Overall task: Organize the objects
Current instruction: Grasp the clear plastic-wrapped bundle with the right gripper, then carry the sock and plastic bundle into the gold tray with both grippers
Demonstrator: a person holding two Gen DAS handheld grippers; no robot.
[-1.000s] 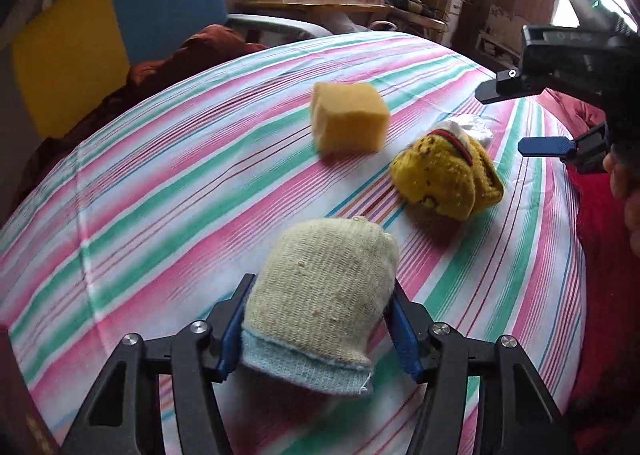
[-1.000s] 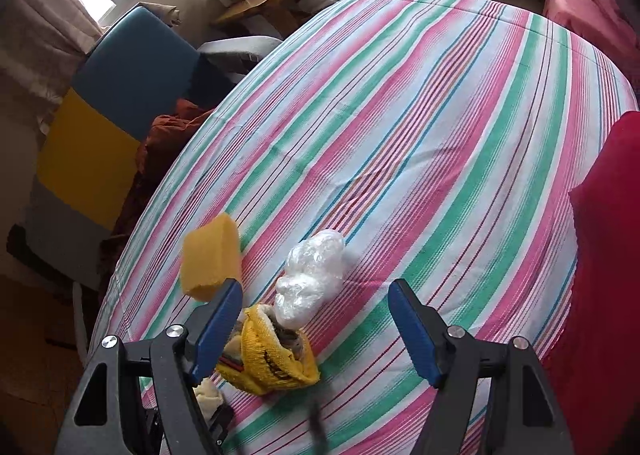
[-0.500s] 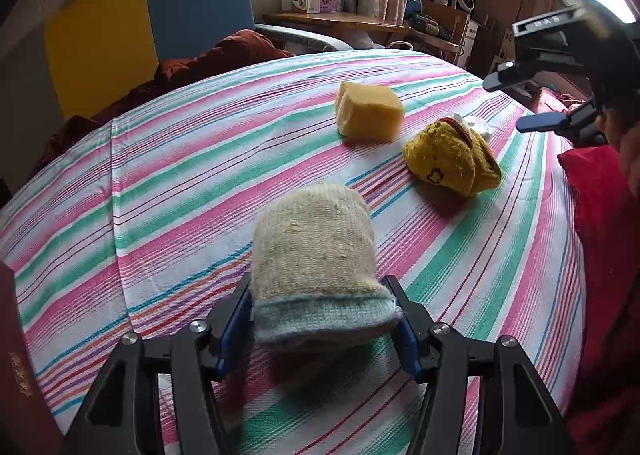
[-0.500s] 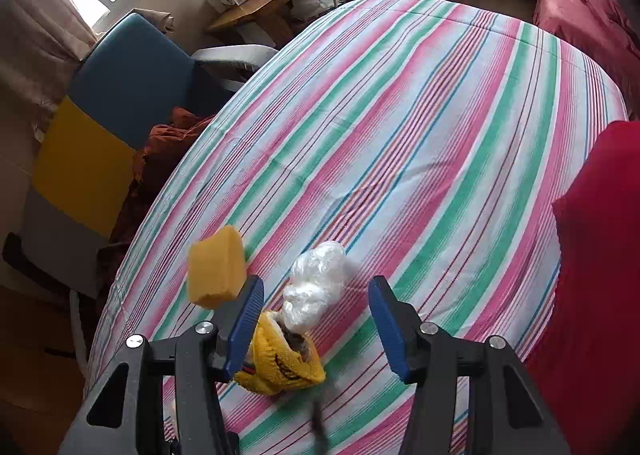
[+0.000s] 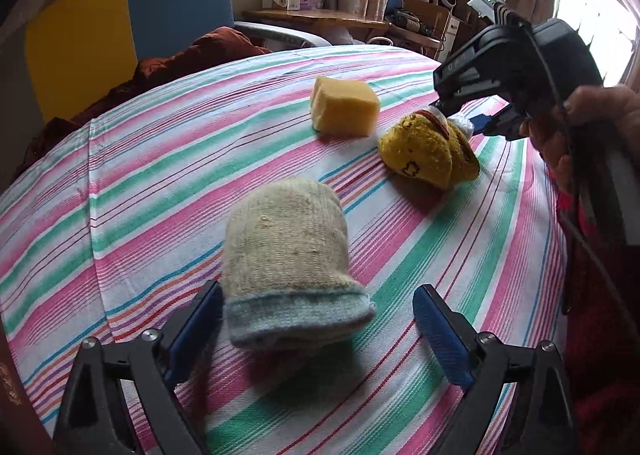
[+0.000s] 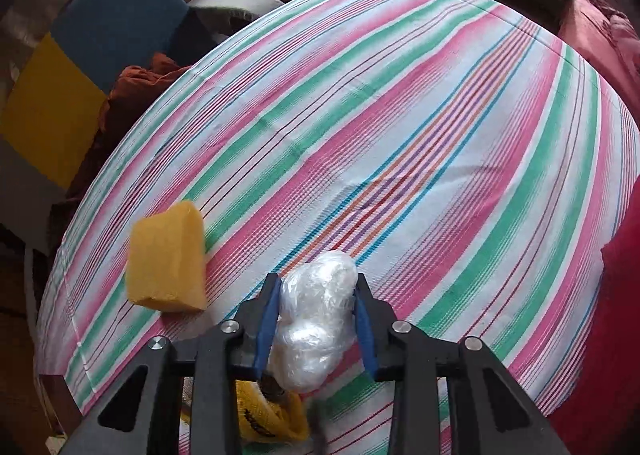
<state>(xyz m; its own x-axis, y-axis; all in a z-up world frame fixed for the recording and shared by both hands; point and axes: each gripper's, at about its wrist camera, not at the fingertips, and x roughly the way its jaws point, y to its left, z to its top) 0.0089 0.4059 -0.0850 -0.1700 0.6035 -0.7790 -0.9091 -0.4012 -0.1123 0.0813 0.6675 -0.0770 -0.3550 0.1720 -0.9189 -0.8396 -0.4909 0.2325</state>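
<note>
Left gripper (image 5: 316,329) jaws opening around beige knit mitt (image 5: 288,259), lower centre; right gripper (image 6: 316,319) closing on plastic wad (image 6: 316,327).

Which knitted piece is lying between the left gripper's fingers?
The beige knitted mitt with the pale blue cuff; the yellow knitted one lies farther off beside the sponge.
</note>
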